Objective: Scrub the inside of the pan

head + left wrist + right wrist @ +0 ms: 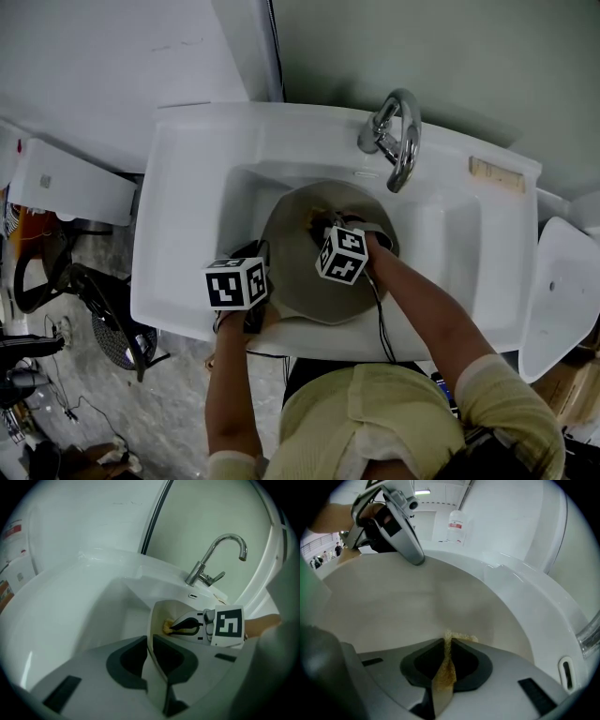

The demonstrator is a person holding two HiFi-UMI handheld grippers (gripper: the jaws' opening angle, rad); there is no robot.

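Pan (292,270) is sitting in the sink (187,178), left gripper (150,652) clamping its rim, right gripper (447,643) pinching a yellow scouring pad (443,677) against the inside; pressing firmly in circles should be serving best.

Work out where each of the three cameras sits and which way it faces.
Head view: on the person's head, looking steeply down into the sink at the pan; left forearm and right forearm show.
Left gripper view: on the left gripper, facing the faucet; its jaws clamp the pan's rim.
Right gripper view: on the right gripper, facing across the pan's inside; its jaws pinch the scrubbing pad.
Shared: each gripper view catches the other gripper.
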